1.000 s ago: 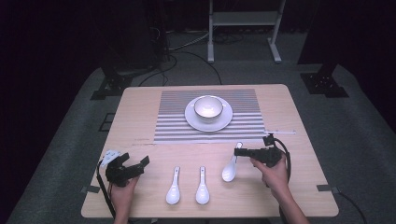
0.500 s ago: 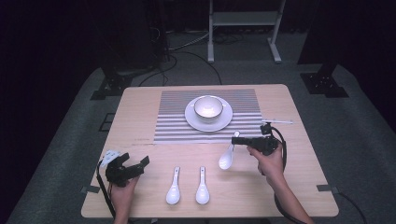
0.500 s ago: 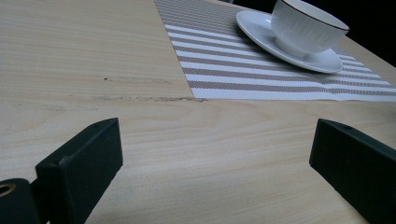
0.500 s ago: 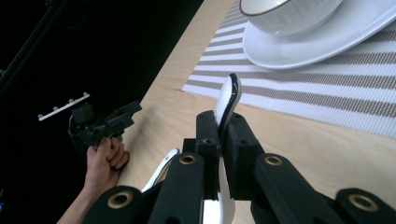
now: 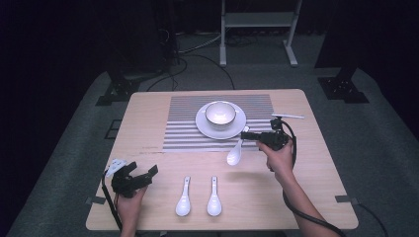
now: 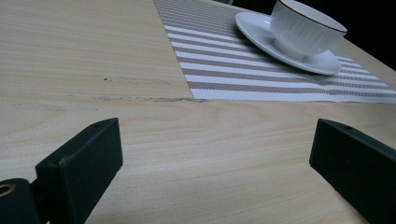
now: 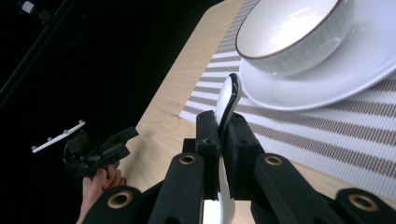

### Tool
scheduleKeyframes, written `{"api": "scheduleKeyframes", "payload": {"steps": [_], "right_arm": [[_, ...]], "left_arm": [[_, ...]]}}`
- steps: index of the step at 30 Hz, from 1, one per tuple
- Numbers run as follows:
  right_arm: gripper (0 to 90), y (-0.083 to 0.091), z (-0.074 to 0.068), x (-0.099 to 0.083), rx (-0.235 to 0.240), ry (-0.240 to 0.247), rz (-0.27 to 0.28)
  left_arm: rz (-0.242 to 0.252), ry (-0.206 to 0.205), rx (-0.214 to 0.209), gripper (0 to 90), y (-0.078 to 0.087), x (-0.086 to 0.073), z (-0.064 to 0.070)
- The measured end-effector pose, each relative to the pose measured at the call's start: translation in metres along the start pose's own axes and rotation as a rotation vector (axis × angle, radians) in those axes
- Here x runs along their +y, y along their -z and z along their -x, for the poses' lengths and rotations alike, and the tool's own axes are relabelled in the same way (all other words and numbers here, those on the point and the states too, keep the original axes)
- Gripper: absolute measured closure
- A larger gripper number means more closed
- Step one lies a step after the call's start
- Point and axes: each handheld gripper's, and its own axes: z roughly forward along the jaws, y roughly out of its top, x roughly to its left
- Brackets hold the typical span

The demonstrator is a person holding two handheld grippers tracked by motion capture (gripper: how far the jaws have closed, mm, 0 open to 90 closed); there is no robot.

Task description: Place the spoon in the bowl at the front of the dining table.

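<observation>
My right gripper (image 5: pixel 245 134) is shut on a white ceramic spoon (image 5: pixel 234 154), held above the table just right of the plate; the spoon's bowl hangs down toward the person. In the right gripper view the spoon's handle (image 7: pixel 229 99) sticks up between the jaws, close to the white bowl (image 7: pixel 289 28) on its plate (image 7: pixel 336 70). The bowl (image 5: pixel 220 113) and plate (image 5: pixel 203 124) sit on a striped placemat (image 5: pixel 183 133). Two more white spoons (image 5: pixel 183 198) (image 5: pixel 214 198) lie near the front edge. My left gripper (image 5: pixel 146 175) rests open at the front left, jaws wide apart over bare wood (image 6: pixel 205 154).
The wooden table (image 5: pixel 148 113) stands on grey carpet in a dark room. A metal stand (image 5: pixel 257 29) and cables are behind it. A black base (image 5: pixel 343 86) stands off the back right corner.
My right gripper has lifted the spoon off the table and carried it away from the person and left, toward the plate. The left gripper has stayed put.
</observation>
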Motion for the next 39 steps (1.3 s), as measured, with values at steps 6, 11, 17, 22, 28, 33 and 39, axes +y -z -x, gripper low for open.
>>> {"api": "scheduleKeyframes", "payload": {"steps": [6, 11, 17, 22, 28, 33, 39], "right_arm": [[84.7, -0.006, -0.002, 0.013, -0.010, 0.011, 0.018], [84.6, -0.012, -0.002, 0.023, -0.031, 0.011, 0.015], [84.7, -0.022, -0.001, 0.031, -0.034, 0.002, 0.018], [84.7, -0.033, -0.002, 0.041, -0.048, -0.001, 0.024], [84.7, -0.044, -0.003, 0.052, -0.057, -0.014, 0.031], [84.7, -0.051, -0.001, 0.063, -0.073, -0.023, 0.048], [84.8, -0.051, 0.001, 0.074, -0.080, -0.032, 0.086]], "left_arm": [[0.000, -0.001, -0.002, 1.2, 0.000, 0.000, 0.000], [0.000, -0.002, -0.004, 1.2, 0.000, 0.000, 0.000], [0.000, -0.003, -0.004, 1.2, 0.000, 0.000, 0.000], [0.000, -0.002, -0.006, 1.2, 0.000, 0.000, 0.000], [0.000, -0.001, -0.009, 1.2, 0.000, 0.000, -0.001], [0.004, 0.004, -0.011, 1.2, 0.000, 0.000, -0.001], [0.003, 0.004, -0.012, 1.2, 0.000, 0.000, -0.001]]}}
